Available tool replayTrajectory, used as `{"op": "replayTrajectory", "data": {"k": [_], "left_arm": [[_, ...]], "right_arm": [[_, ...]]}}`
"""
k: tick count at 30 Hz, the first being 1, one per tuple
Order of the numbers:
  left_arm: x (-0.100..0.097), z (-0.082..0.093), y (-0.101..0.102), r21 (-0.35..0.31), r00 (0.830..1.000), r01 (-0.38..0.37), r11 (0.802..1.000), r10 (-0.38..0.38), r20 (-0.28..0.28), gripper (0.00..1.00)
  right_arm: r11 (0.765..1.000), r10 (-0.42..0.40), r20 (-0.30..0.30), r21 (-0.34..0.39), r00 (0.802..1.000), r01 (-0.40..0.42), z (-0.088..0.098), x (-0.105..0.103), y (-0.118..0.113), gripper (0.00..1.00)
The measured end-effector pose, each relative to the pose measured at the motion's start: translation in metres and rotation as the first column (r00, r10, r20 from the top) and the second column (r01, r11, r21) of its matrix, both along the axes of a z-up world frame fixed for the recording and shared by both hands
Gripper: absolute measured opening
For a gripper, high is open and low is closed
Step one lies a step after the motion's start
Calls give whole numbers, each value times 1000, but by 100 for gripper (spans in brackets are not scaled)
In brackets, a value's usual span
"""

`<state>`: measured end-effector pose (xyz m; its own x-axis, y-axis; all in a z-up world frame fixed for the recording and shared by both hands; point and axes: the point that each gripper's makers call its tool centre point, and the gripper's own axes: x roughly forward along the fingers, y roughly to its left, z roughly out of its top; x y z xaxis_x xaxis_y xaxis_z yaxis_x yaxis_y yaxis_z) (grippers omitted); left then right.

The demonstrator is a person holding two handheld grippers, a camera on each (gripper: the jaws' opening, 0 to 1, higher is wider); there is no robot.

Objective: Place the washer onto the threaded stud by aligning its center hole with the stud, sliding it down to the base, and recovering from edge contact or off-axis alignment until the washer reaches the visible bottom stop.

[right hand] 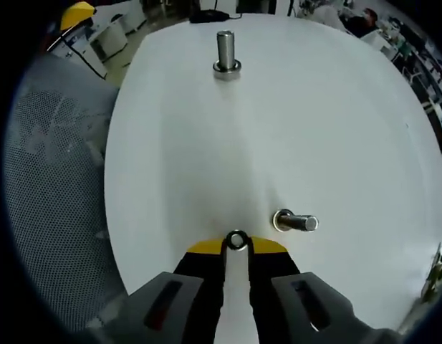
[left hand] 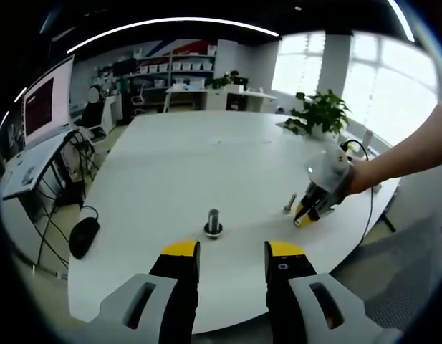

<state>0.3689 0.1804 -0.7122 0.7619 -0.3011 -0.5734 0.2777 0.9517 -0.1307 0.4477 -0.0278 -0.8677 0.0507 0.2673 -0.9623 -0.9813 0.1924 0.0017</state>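
White table (right hand: 335, 115): right claw (right hand: 237, 244) pinching washer (right hand: 237, 240), stud (right hand: 226, 51) upright.

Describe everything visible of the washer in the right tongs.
The washer is a small flat ring of dull grey metal with a dark round center hole. It sits pinched between the yellow tips of the right tongs, low over the white table. A bolt lying on its side is close to its right, apart from it. The upright stud stands far across the table.

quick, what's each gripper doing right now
left gripper: open, holding nothing.
right gripper: shut on the washer, low over the table.
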Motion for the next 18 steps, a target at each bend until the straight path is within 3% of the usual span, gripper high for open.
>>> {"op": "replayTrajectory", "data": {"k": [4,7,12,18], "left_arm": [[0,0,0,-1,1000,2,1000,-2,-2,34],[0,-1,0,-1,1000,2,1000,-2,-5,34],[1,-1,-1,-9,1000,1,1000,-1,-4,34],[1,-1,0,-11,1000,-5,1000,5,-7,34]], "right_arm": [[1000,-30,-3,-4,1000,30,1,2,-10,13],[994,-97,-10,43,995,98,9,7,-13,13],[990,-128,5,63,992,127,19,16,-20,13],[982,-149,22,121,989,145,39,24,-10,13]]}}
